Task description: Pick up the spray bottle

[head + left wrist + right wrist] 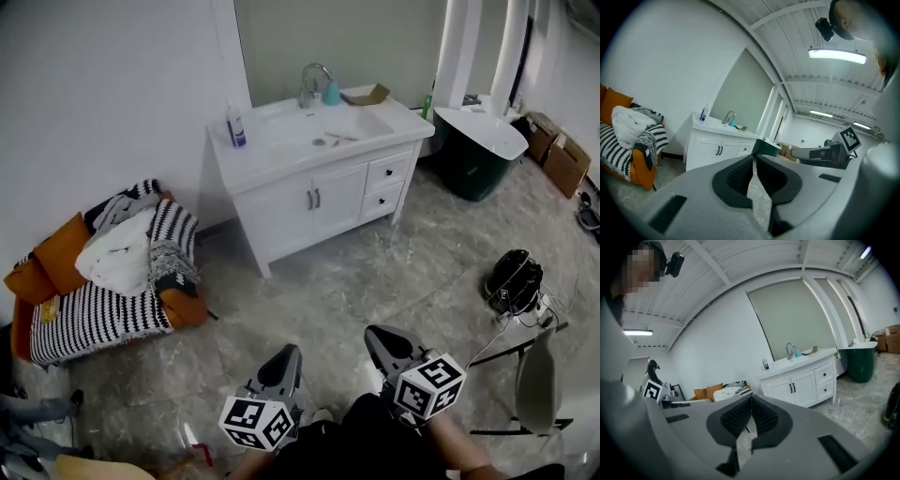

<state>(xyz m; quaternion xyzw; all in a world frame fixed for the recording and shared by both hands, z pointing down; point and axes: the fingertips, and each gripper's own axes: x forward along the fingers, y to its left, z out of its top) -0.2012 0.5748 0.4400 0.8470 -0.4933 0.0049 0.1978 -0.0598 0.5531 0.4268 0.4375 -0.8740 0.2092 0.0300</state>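
Note:
A white spray bottle with a blue label (234,124) stands upright at the left end of the white vanity top (272,159), far ahead across the floor. It also shows small in the left gripper view as the bottle (704,113) and in the right gripper view as the bottle (765,363). My left gripper (287,358) and right gripper (378,337) hover low over the tiled floor, side by side, both pointing toward the vanity. Each has its jaws shut with nothing between them, as seen at the left gripper (753,157) and the right gripper (751,397).
A faucet (309,82), a teal bottle (331,92) and an open cardboard piece (366,95) sit on the vanity. A striped armchair piled with cloth (108,272) stands left. A dark green bin (473,150), boxes (558,155), a black device (513,279) and a chair (536,380) are at the right.

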